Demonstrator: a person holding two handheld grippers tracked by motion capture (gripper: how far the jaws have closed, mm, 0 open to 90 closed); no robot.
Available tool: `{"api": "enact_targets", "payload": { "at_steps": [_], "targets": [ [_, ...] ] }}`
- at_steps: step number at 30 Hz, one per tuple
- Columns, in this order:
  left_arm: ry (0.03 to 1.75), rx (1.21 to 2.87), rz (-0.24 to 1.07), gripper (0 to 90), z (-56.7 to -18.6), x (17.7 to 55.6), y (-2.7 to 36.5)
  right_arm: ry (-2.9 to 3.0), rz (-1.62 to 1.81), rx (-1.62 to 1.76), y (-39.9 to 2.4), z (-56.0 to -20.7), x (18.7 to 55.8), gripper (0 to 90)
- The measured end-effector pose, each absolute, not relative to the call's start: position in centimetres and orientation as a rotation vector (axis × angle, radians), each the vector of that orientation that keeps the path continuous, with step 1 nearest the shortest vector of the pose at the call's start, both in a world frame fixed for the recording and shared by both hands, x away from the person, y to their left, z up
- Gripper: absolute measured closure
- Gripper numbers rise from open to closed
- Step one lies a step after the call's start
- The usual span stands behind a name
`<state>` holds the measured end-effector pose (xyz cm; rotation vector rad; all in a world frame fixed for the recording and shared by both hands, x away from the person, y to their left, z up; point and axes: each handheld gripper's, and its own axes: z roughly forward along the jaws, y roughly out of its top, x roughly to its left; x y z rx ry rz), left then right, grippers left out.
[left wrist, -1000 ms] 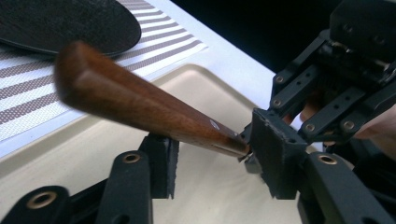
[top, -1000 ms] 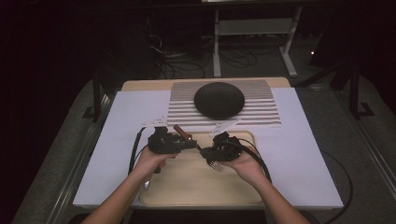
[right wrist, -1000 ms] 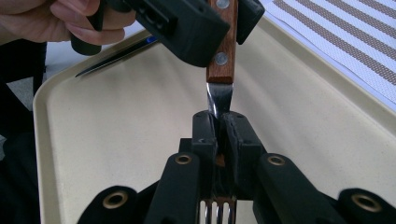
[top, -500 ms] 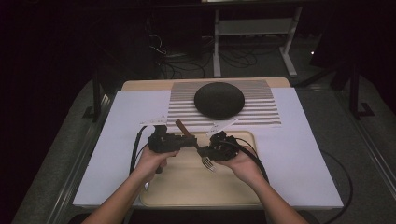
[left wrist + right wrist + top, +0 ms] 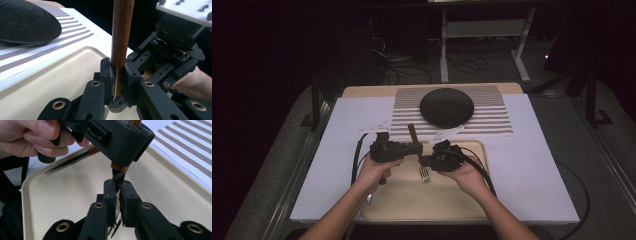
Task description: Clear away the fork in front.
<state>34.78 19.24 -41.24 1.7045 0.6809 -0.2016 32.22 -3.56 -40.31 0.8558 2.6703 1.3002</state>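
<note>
Fork (image 5: 424,172) held above the tray (image 5: 472,210) on the bench. Left hand-held gripper (image 5: 117,80), jaws just closed, clamps its wooden handle; right hand-held gripper (image 5: 118,195) pinches the metal neck. Probably light, stiff; metal slippery, so the wood is the better hold.

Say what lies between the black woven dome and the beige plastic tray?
High view: the near edge of the brown-striped mat and a white paper tag.

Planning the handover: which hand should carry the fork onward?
Left: the left gripper has just been closing on the wooden fork handle; the right gripper pinches only its thin metal neck.
</note>
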Motion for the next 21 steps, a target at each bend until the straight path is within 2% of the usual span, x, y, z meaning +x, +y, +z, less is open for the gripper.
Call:
{"api": "enact_targets", "payload": {
  "at_steps": [4, 6, 7, 8, 9, 10, 11, 12, 13, 14, 15, 16, 17, 18, 19, 20, 21],
  "targets": [
    [0.673, 1.708, -0.212, 81.3, -41.1, 34.8, 19.4, 2.671, 1.318, 0.838, -3.6, -40.3, 32.3, 81.8],
    [0.672, 1.713, -0.209, 81.3, -41.0, 34.8, 19.5, 2.672, 1.332, 0.841, -3.7, -40.3, 32.3, 78.5],
    [0.672, 1.719, -0.198, 81.3, -40.9, 34.9, 19.7, 2.679, 1.347, 0.855, -3.9, -40.3, 32.5, 70.7],
    [0.672, 1.719, -0.198, 81.3, -40.9, 34.9, 19.7, 2.679, 1.347, 0.855, -3.9, -40.3, 32.5, 70.7],
    [0.674, 1.72, -0.196, 81.3, -40.9, 35.1, 20.1, 2.667, 1.354, 0.856, -4.2, -40.3, 32.5, 63.4],
    [0.674, 1.72, -0.196, 81.3, -40.9, 35.1, 20.1, 2.667, 1.354, 0.856, -4.2, -40.3, 32.5, 63.4],
    [0.676, 1.721, -0.192, 81.3, -40.8, 35.1, 20.4, 2.649, 1.357, 0.865, -4.7, -40.4, 32.6, 57.1],
    [0.678, 1.724, -0.19, 81.3, -40.8, 35.2, 20.6, 2.649, 1.357, 0.865, -4.7, -40.4, 32.6, 57.1],
    [0.679, 1.74, -0.184, 81.3, -40.6, 35.3, 21.1, 2.645, 1.357, 0.882, -5.2, -40.5, 32.7, 49.8],
    [0.679, 1.74, -0.184, 81.3, -40.6, 35.3, 21.1, 2.645, 1.357, 0.882, -5.2, -40.5, 32.7, 49.8],
    [0.684, 1.743, -0.18, 81.3, -40.4, 35.4, 21.7, 2.632, 1.356, 0.886, -5.7, -40.7, 32.6, 41.8],
    [0.684, 1.743, -0.18, 81.3, -40.4, 35.4, 21.7, 2.632, 1.356, 0.886, -5.7, -40.7, 32.6, 41.8],
    [0.683, 1.747, -0.18, 81.3, -40.2, 35.5, 22.3, 2.609, 1.34, 0.901, -6.3, -40.9, 32.5, 34.4],
    [0.683, 1.747, -0.18, 81.3, -40.2, 35.5, 22.3, 2.609, 1.34, 0.901, -6.3, -40.9, 32.5, 34.4],
    [0.686, 1.754, -0.178, 81.3, -40.1, 35.5, 22.8, 2.584, 1.331, 0.916, -6.8, -41.2, 32.4, 28.7],
    [0.686, 1.754, -0.178, 81.3, -40.1, 35.5, 22.8, 2.584, 1.331, 0.916, -6.8, -41.2, 32.4, 28.7],
    [0.687, 1.757, -0.175, 81.3, -39.9, 35.4, 23.3, 2.578, 1.331, 0.932, -7.5, -41.5, 32.4, 24.8]
  ]
}}
